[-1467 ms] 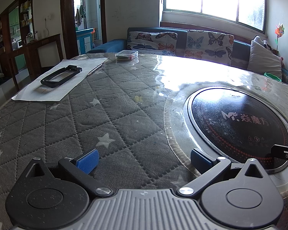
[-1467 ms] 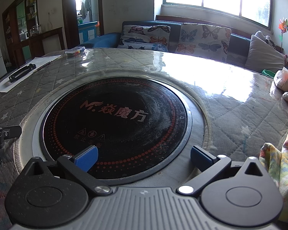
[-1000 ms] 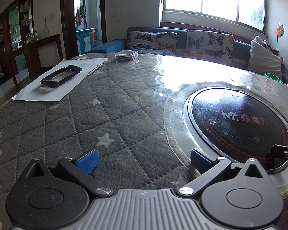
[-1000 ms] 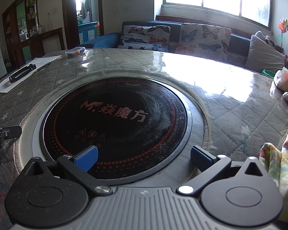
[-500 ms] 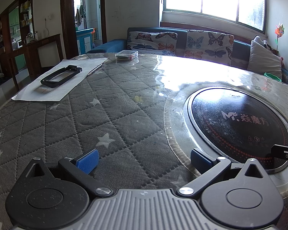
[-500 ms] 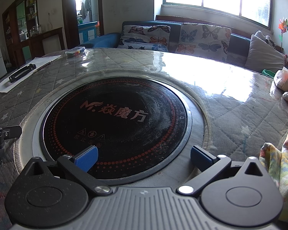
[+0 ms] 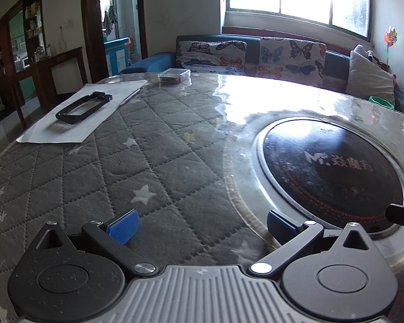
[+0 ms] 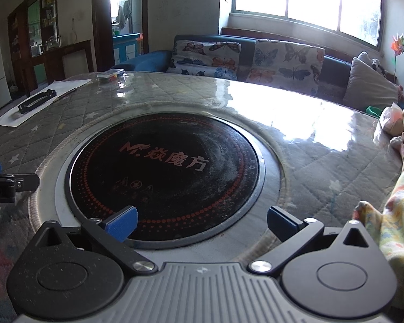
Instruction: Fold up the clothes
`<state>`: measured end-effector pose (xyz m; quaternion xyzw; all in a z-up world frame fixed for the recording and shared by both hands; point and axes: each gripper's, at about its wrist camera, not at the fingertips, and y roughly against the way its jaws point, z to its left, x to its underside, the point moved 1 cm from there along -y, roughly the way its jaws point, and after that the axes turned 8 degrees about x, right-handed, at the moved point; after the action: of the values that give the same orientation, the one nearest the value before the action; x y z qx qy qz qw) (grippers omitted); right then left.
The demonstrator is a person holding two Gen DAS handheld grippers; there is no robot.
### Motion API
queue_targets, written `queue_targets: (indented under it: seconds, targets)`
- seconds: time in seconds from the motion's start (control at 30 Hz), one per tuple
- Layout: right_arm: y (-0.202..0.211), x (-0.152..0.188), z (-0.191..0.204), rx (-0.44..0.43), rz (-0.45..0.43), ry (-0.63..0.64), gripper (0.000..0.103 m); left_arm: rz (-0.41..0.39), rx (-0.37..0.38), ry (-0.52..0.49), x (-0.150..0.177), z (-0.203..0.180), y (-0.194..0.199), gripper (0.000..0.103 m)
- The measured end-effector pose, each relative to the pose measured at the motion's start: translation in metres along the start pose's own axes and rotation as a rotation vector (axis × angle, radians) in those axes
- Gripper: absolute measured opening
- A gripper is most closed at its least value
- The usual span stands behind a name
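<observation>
Jaws on both grippers gape wide and hold nothing. Only the right wrist view shows flowery clothes (image 8: 396, 223) at the desk (image 8: 323, 167) edge.

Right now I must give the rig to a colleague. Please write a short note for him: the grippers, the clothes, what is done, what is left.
Left gripper: open, holding nothing, over the quilted table cover.
Right gripper: open, holding nothing, over the round cooktop.
Clothes: a yellow patterned garment lies bunched at the table's right edge, beside the right gripper.
Done: nothing folded.
Left: pick up the garment, spread it, fold it.
</observation>
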<state>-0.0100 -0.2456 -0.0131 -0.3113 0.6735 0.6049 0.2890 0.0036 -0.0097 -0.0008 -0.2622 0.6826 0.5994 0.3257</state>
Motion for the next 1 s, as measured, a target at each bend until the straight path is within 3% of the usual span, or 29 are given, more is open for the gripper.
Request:
queue_targets:
  seconds: [0.43, 1.0]
  targets:
    - [0.058, 0.023, -0.016, -0.041, -0.072, -0.027, 0.103, 0.041, 0.103, -0.057, 0.014, -0.042, 0.034, 0.103]
    - [0.130, 0.065, -0.052, 0.043, -0.121, -0.111, 0.103, 0.063, 0.247, -0.176, 0.032, -0.102, 0.067, 0.103]
